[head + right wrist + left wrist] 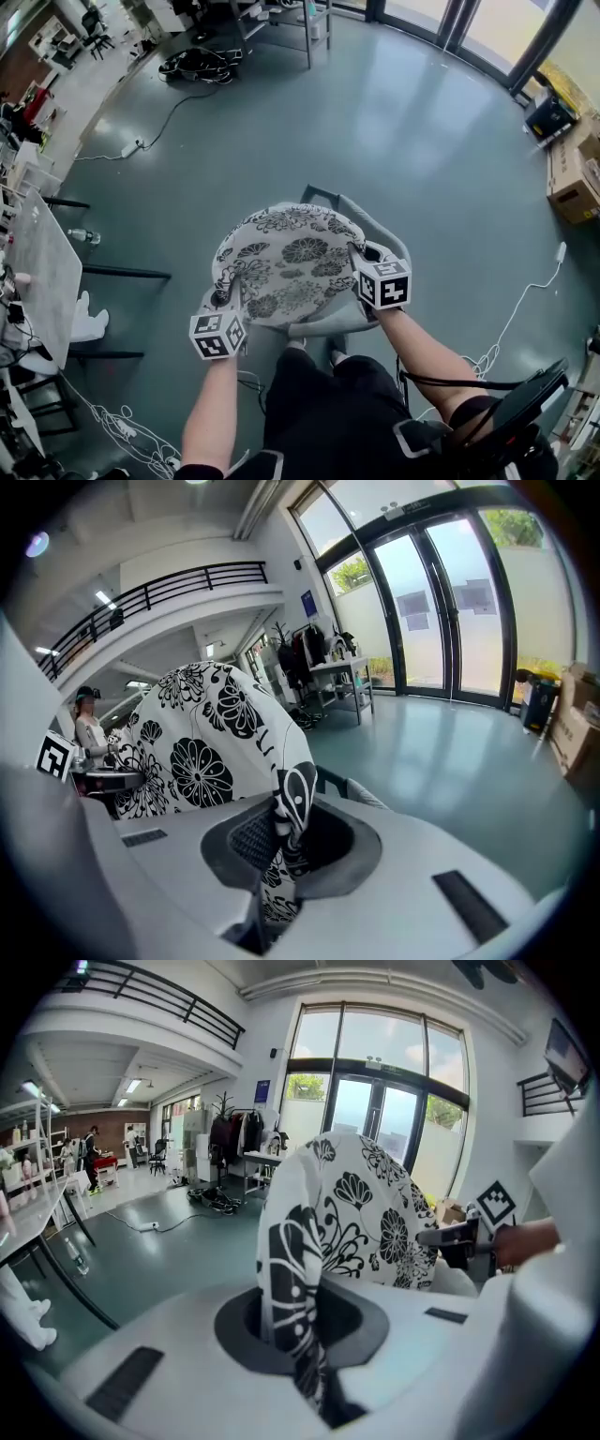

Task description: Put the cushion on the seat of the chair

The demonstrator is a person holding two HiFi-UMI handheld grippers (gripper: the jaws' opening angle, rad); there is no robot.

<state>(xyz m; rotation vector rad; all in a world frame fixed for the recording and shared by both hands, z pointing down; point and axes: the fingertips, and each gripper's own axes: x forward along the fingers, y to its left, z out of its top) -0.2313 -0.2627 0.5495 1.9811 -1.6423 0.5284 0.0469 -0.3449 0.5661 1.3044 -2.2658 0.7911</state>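
Placing step judged in hand: round white black-flowered fabric cushion (pixel 286 272) over grey padded chair (pixel 330 325), edge pinched at 8 o'clock by left gripper (pixel 228 298), at 3 o'clock by right gripper (pixel 359 261); next, square lowering onto seat, then release.

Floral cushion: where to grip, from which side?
Pinch the thin rim of the floral cushion at opposite sides, coming from the person's side, as the left gripper and right gripper do now. It is wide, round and floppy: only the edge fits the jaws, and two holds keep it spread above the chair.
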